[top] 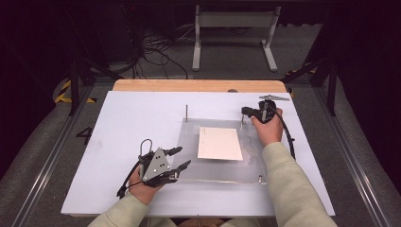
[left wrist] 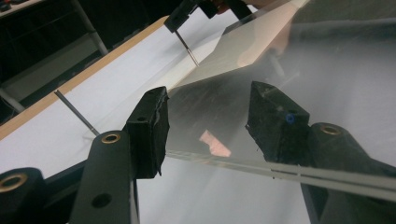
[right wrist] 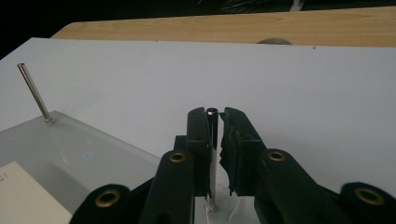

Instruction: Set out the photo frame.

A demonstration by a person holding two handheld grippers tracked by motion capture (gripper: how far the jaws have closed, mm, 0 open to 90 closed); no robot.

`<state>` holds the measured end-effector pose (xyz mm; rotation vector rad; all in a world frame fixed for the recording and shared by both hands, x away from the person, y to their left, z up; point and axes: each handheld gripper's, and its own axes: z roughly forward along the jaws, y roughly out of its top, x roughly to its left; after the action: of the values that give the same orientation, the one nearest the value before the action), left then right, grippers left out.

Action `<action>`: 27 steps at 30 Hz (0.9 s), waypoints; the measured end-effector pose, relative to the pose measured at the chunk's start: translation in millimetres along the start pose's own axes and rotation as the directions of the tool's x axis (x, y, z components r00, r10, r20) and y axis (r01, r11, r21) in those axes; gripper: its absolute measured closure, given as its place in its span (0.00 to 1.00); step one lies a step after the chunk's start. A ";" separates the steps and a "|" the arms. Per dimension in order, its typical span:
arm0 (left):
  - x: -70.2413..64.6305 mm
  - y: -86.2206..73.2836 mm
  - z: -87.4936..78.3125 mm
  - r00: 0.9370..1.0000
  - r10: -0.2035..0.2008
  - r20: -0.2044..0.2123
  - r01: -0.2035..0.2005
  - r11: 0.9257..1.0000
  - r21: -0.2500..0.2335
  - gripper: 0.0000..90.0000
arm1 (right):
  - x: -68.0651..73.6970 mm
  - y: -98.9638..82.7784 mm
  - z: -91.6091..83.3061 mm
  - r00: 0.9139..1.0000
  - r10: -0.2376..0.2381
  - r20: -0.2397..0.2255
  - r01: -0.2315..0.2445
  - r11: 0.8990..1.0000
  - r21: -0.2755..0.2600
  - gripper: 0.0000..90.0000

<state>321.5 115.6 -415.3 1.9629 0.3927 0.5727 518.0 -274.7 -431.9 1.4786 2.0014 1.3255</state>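
The right tool [right wrist: 215,154] pinches an upright pin [right wrist: 212,154]; the left tool [left wrist: 208,128], half spread, straddles the clear plate [top: 189,156] on the white table [top: 132,123].

In the right gripper view, the foot of the metal post [right wrist: 212,154] between the black jaws runs into the picture's bottom edge, and whether the pads press it cannot be told. The cream card [right wrist: 21,193] on the clear plate [right wrist: 93,154] is cut off at the lower left corner. In the left gripper view, the plate's near edge [left wrist: 261,165] hides the lower parts of both jaws; contact there is unclear. The print on the card [top: 220,143] in the high view is too small to read.
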 end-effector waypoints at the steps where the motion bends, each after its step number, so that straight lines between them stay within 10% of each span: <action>1: 0.1 0.3 -0.1 1.000 -0.001 -0.001 0.001 1.000 0.002 0.53 | 0.2 0.3 -2.6 1.000 0.005 0.002 -0.005 1.000 0.002 0.87; 14: 1.6 1.6 -0.1 1.000 -0.010 0.009 0.010 1.000 0.003 0.52 | -0.2 -7.5 -60.0 0.999 -0.011 -0.043 0.008 0.997 -0.083 0.68; 27: 3.5 3.1 -0.4 1.000 -0.018 0.018 0.018 1.000 0.004 0.51 | 19.4 -31.6 -122.8 0.984 -0.123 -0.127 0.105 0.985 -0.134 0.58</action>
<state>324.3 116.3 -411.5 1.9655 0.4004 0.5423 405.1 -318.2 -389.2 1.2285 2.0083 1.5092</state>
